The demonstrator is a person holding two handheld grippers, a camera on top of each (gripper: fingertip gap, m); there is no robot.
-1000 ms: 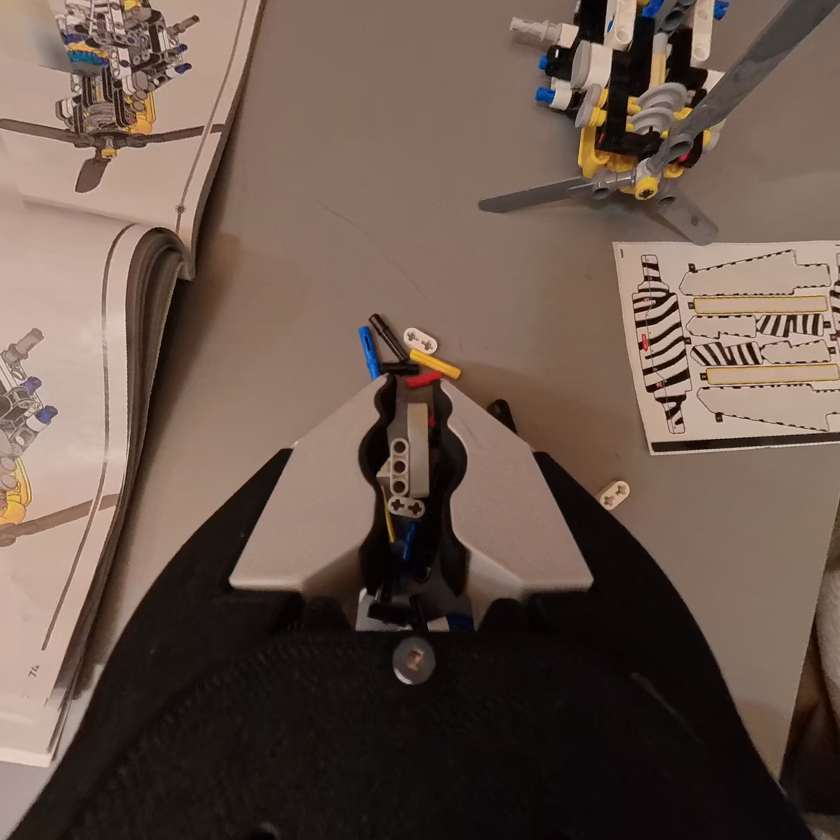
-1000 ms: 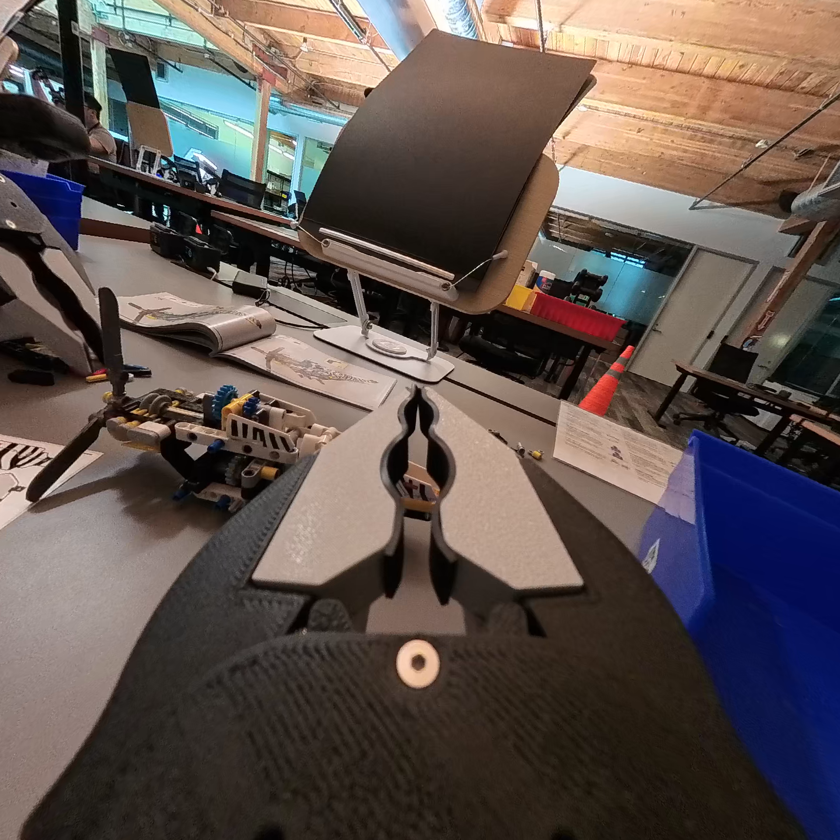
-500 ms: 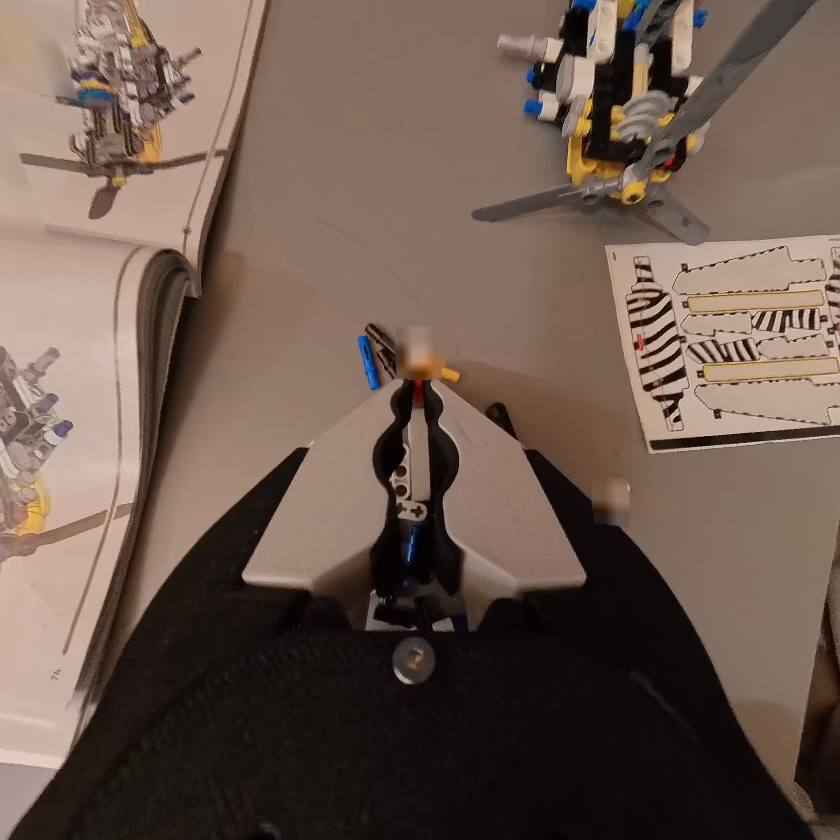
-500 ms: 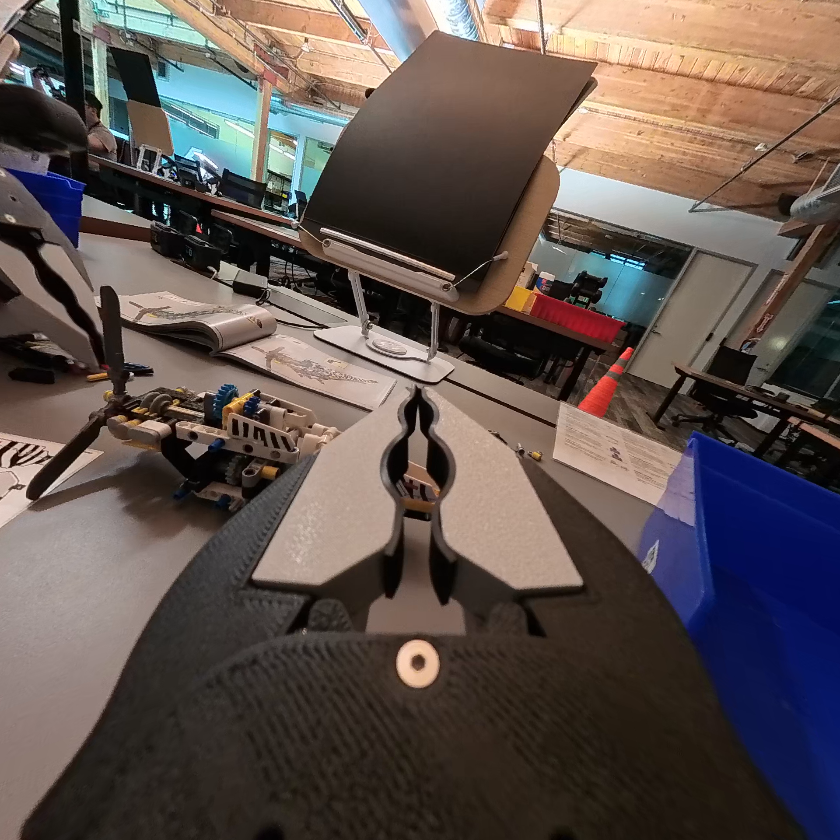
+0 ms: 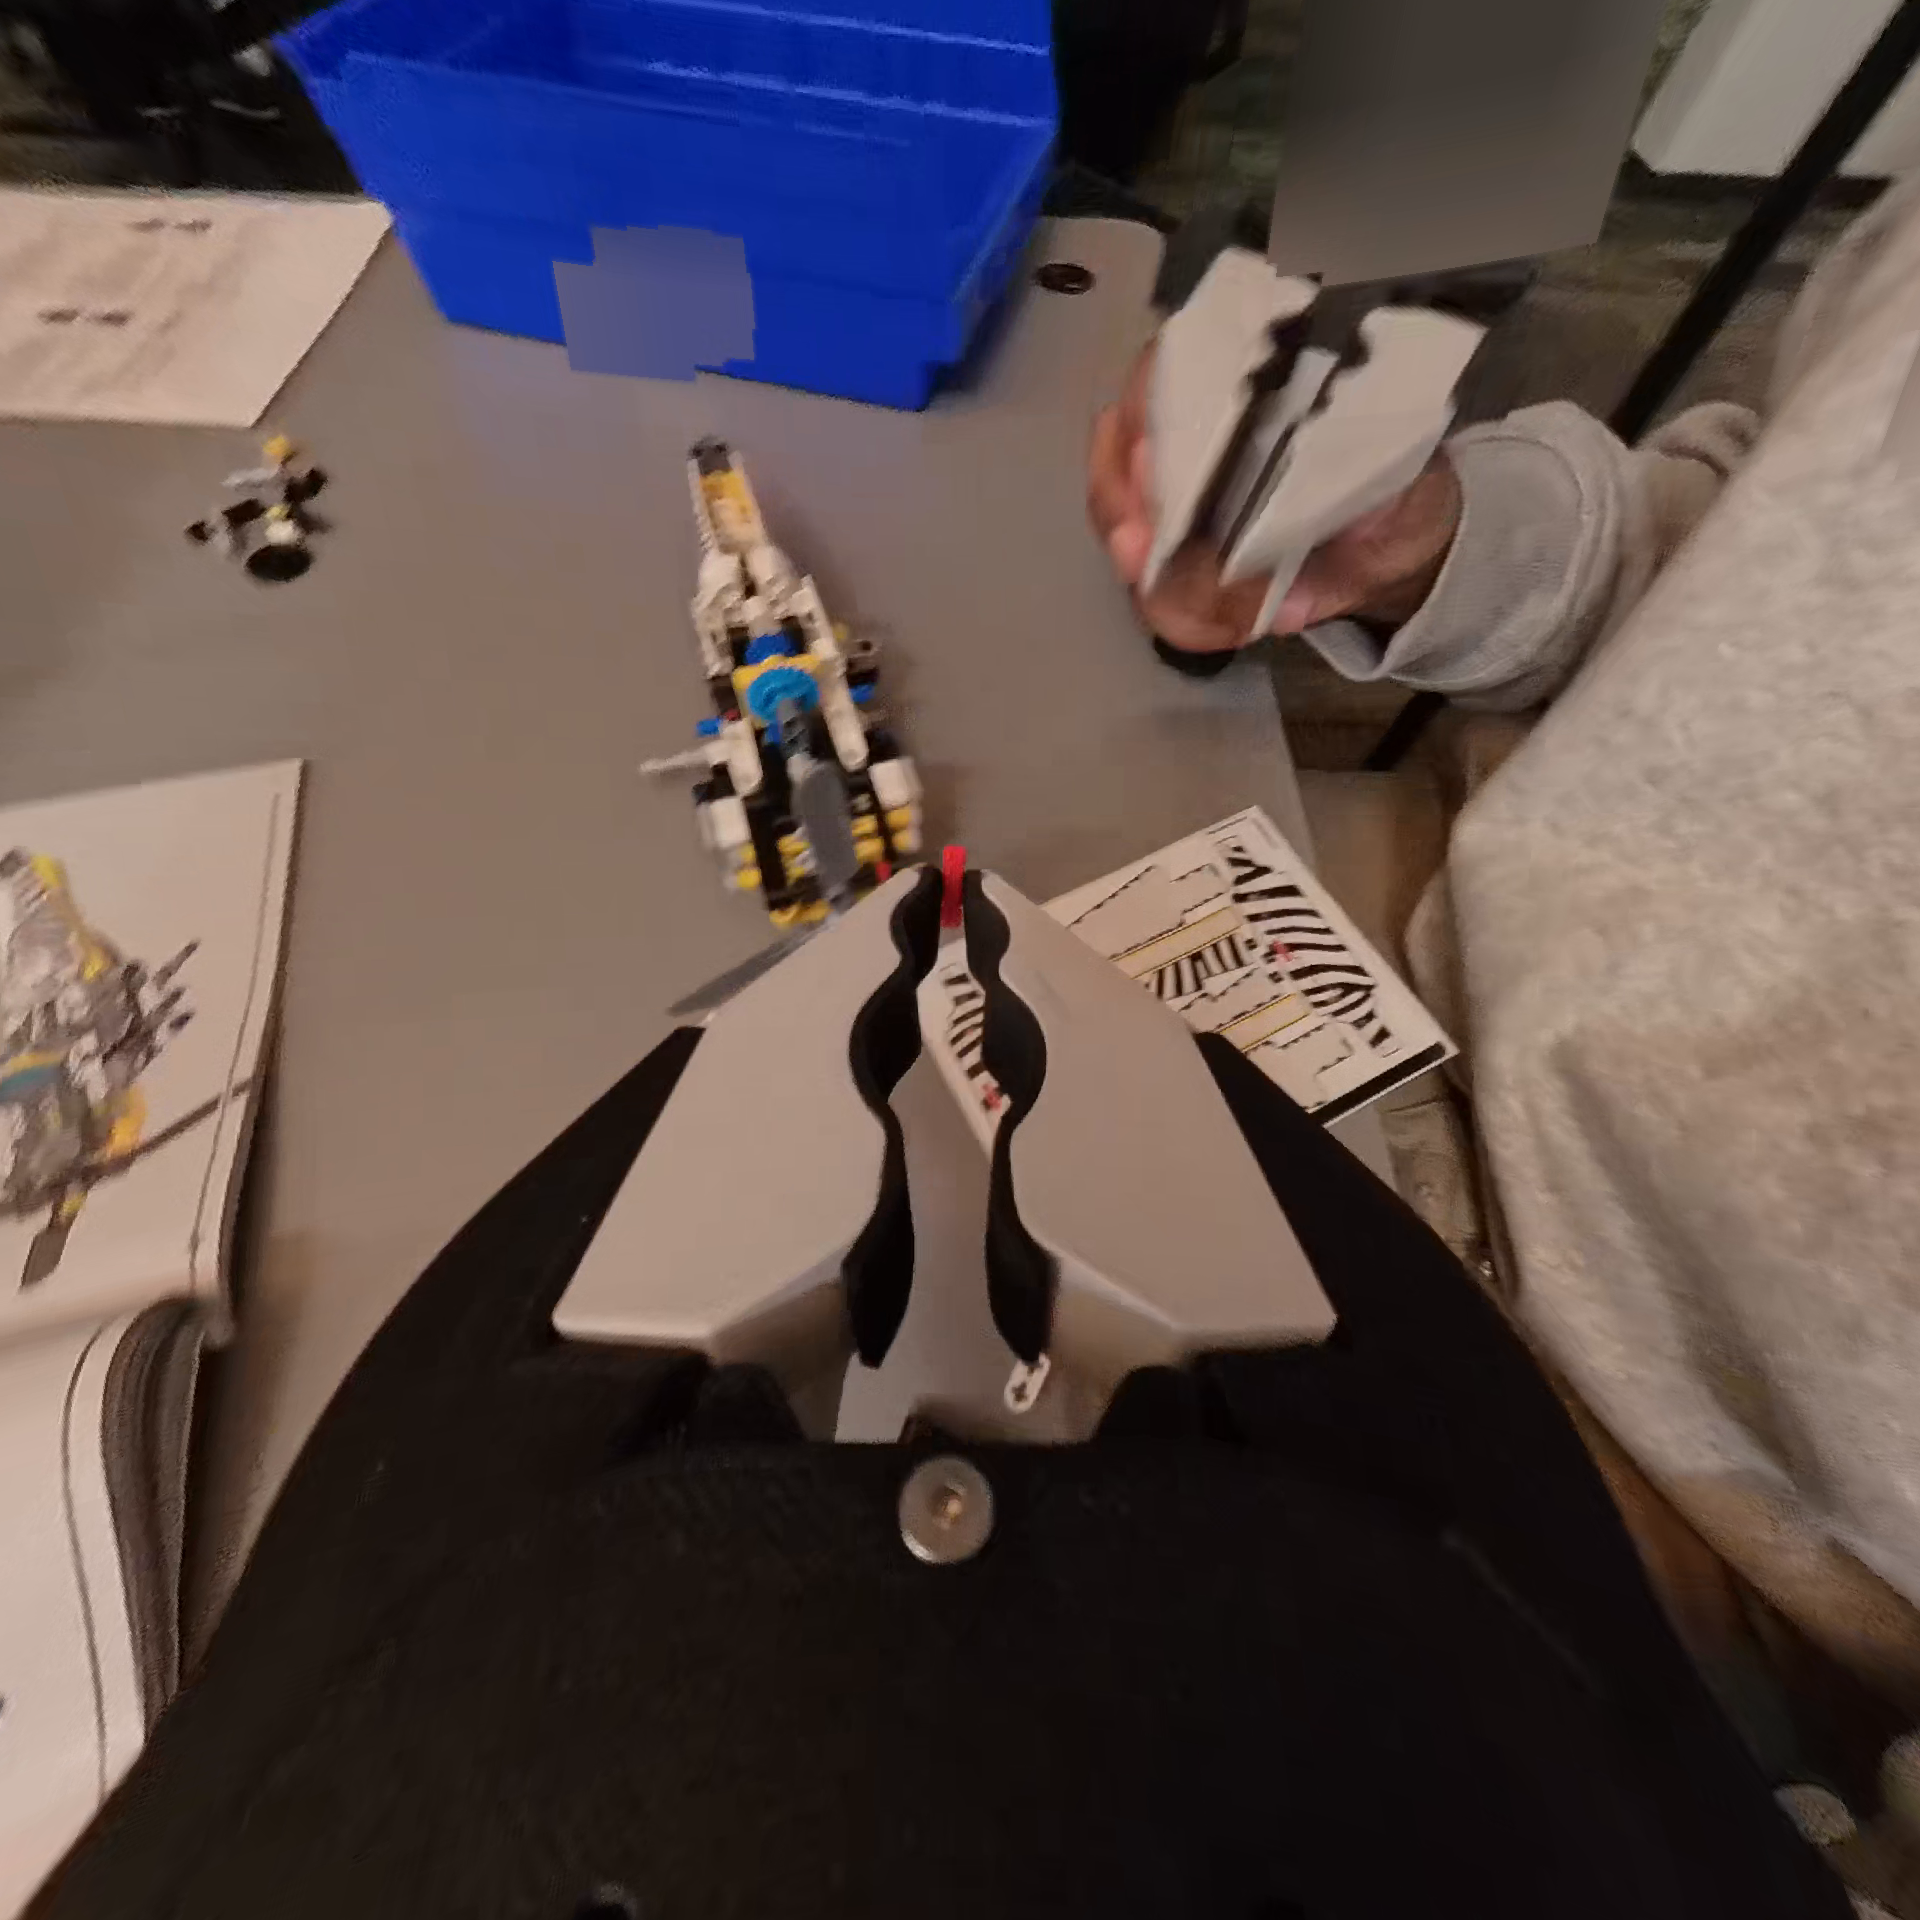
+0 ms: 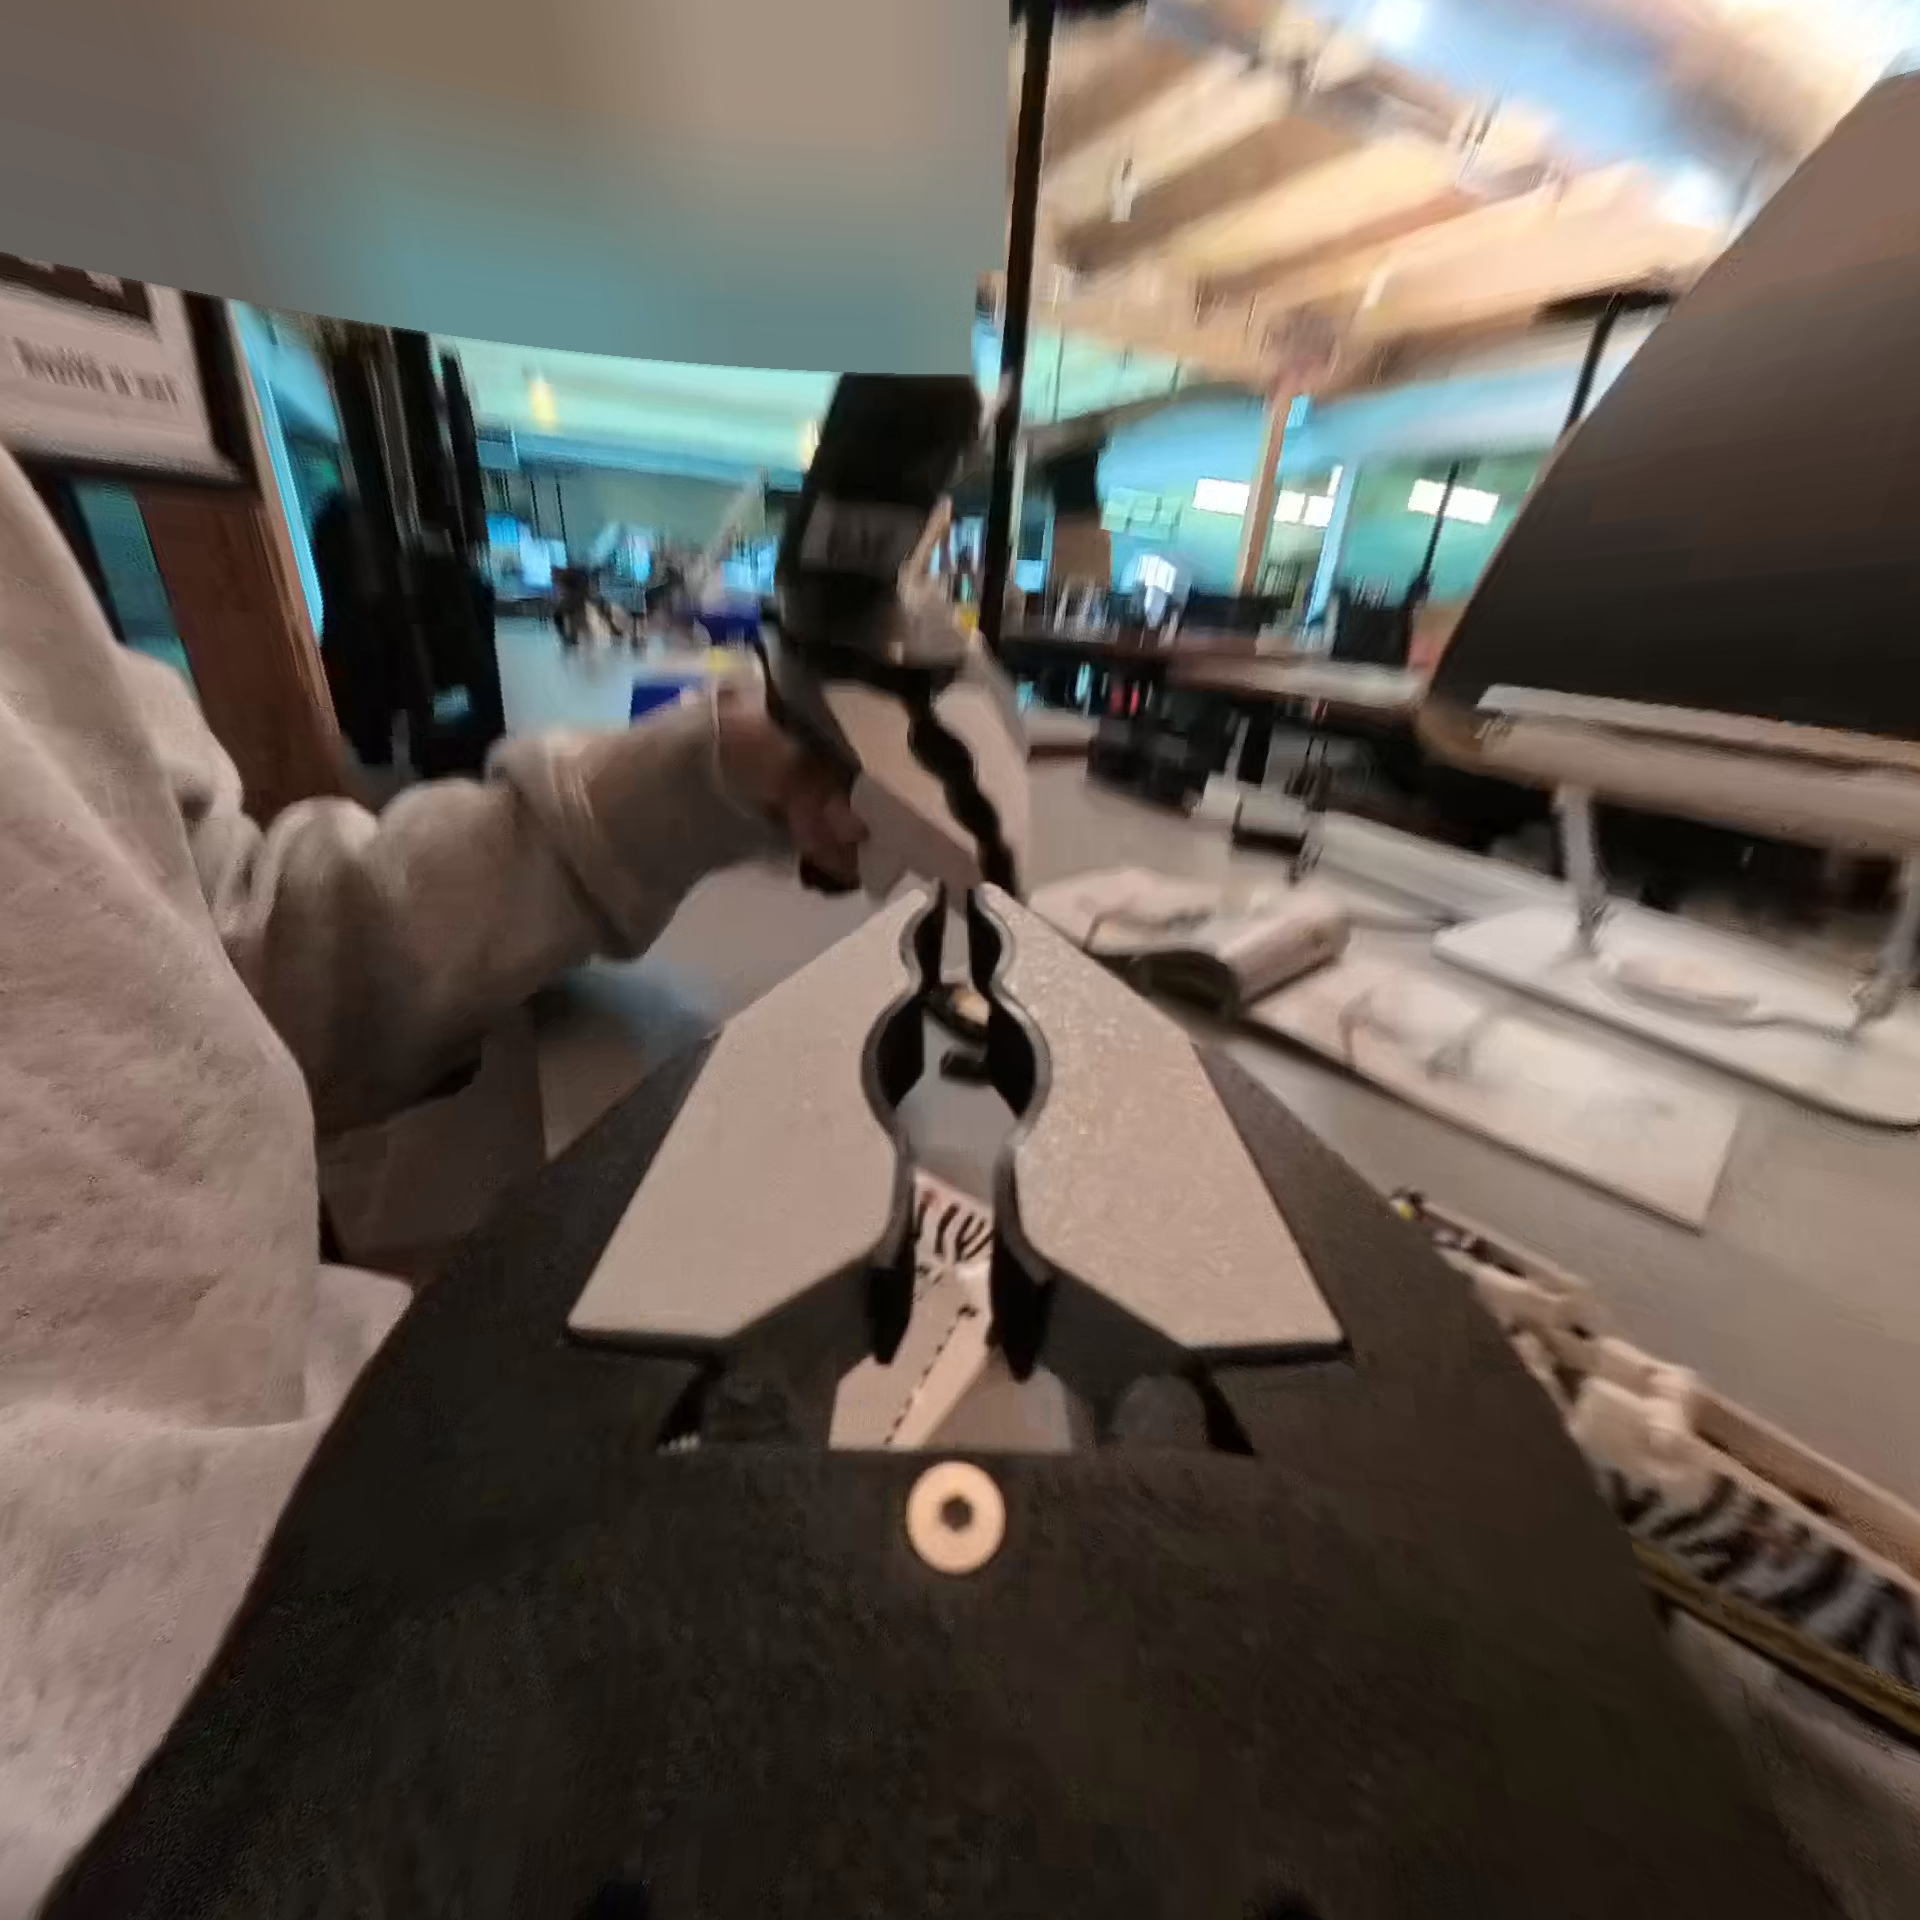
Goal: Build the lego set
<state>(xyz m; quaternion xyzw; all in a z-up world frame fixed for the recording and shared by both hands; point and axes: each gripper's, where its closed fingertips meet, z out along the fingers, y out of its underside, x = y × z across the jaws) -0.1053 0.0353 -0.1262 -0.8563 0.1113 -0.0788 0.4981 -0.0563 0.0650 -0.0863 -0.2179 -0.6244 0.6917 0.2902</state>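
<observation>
From my left wrist view, the lego model (image 5: 795,727) lies on the table (image 5: 499,644) at twelve o'clock, with the bin (image 5: 707,156) behind it. The sticker sheet (image 5: 1268,956) sits at two o'clock, the instruction booklet (image 5: 114,1039) at nine. A small sub-assembly (image 5: 265,514) rests at eleven, well apart from the model.

the left gripper (image 5: 951,883) has lifted off the loose parts pinching a red pin (image 5: 952,881), and the right gripper (image 6: 954,914) has swung toward it.
</observation>
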